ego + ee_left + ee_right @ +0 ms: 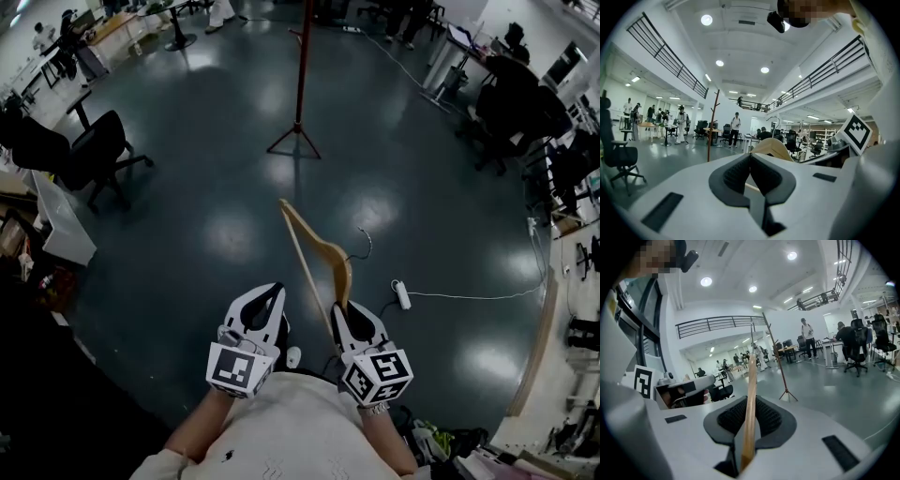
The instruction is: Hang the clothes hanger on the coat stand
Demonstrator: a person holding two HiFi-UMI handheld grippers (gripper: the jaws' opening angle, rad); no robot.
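A pale wooden clothes hanger (317,253) with a metal hook (362,246) is held out in front of me, and my right gripper (345,312) is shut on its lower end. In the right gripper view the hanger's bar (751,399) runs straight up between the jaws. The dark red coat stand (300,80) rises from tripod feet on the floor well ahead; it shows again as the coat stand (777,357) and the coat stand (711,126). My left gripper (264,300) is shut on nothing beside the right one. The hanger's shoulder (774,147) peeks behind the left jaws.
A dark glossy floor spreads around the stand. Black office chairs (89,150) and a white desk (61,220) stand to the left. More chairs and desks (511,94) lie to the right. A white power strip (402,294) with its cable lies on the floor. People stand far off.
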